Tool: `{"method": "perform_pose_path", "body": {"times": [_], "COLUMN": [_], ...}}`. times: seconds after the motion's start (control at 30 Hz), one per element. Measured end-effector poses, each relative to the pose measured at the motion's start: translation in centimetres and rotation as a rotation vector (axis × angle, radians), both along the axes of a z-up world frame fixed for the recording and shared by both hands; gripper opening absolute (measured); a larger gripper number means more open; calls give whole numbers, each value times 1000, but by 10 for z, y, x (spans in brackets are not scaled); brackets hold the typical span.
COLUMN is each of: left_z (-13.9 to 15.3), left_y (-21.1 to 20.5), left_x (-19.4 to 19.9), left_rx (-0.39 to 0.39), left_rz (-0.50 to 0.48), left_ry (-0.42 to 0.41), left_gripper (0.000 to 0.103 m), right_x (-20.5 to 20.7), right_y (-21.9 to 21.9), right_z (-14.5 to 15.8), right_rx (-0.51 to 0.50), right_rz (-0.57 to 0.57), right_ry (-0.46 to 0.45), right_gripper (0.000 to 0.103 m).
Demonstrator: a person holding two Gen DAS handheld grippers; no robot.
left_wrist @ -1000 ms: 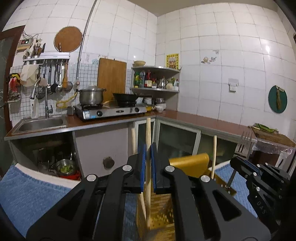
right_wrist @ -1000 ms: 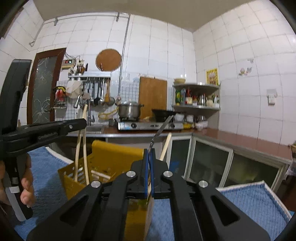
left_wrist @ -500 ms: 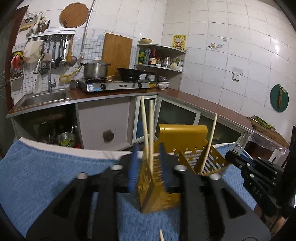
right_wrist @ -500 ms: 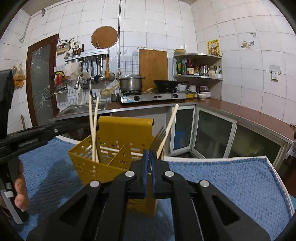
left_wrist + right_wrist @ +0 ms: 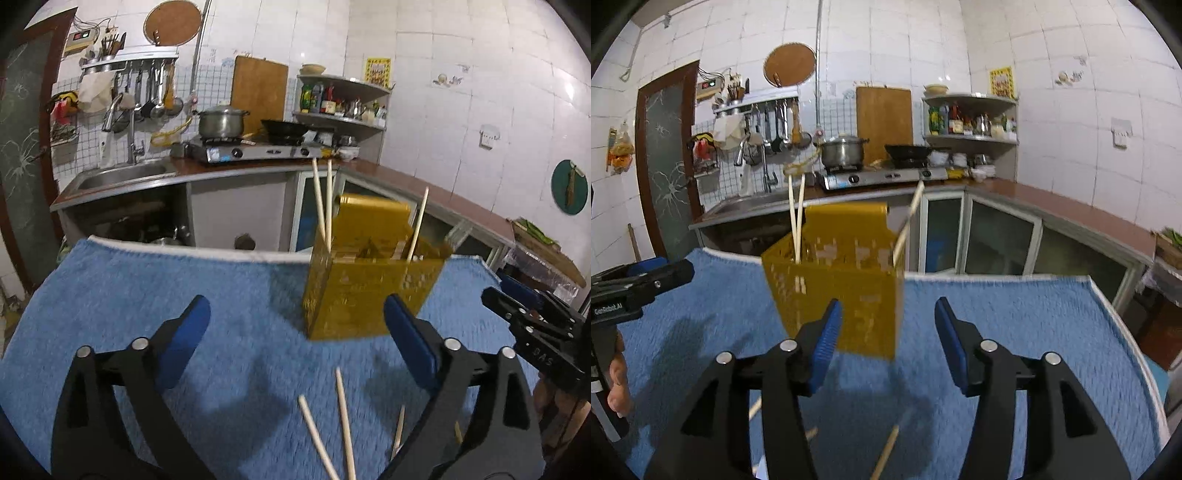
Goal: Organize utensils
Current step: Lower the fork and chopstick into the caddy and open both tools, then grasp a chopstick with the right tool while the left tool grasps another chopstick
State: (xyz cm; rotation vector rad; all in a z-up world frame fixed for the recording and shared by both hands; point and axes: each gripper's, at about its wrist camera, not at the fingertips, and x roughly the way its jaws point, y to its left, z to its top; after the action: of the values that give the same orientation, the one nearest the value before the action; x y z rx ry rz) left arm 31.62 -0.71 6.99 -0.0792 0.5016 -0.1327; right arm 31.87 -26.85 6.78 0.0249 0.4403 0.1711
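Upright on the blue towel [image 5: 155, 295] stood the yellow caddy [image 5: 365, 291], with three chopsticks [image 5: 320, 199] poking out of it and loose chopsticks [image 5: 343, 417] lying on the towel nearer the cameras. Both the left gripper [image 5: 295, 325] and the right gripper [image 5: 886, 325] were opening, jaws apart with nothing between them.

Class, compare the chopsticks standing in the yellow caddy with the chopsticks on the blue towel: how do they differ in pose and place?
The caddy chopsticks stand nearly upright inside the yellow caddy; the loose chopsticks lie flat on the blue towel, nearer the camera. Both sets are pale and slender.
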Motion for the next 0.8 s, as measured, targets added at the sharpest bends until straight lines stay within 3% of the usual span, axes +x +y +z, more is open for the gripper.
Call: {"method": "perform_pose_path", "body": {"times": [0.23, 0.4, 0.8], "left_z": [-24, -44, -86], "left_y": [0, 2, -11], "left_x": [-18, -18, -12], "left_rx": [44, 23, 84], "left_rz": [53, 48, 90], "left_ry": [68, 166, 308], "left_gripper": [98, 98, 98], "right_x": [-24, -32, -20], "right_y": [-5, -13, -8], "right_z": [-32, -51, -96], "right_rx": [-8, -5, -10], "right_rz": [-45, -111, -182], "right_ry": [115, 189, 329], "right_gripper": [58, 59, 59]}}
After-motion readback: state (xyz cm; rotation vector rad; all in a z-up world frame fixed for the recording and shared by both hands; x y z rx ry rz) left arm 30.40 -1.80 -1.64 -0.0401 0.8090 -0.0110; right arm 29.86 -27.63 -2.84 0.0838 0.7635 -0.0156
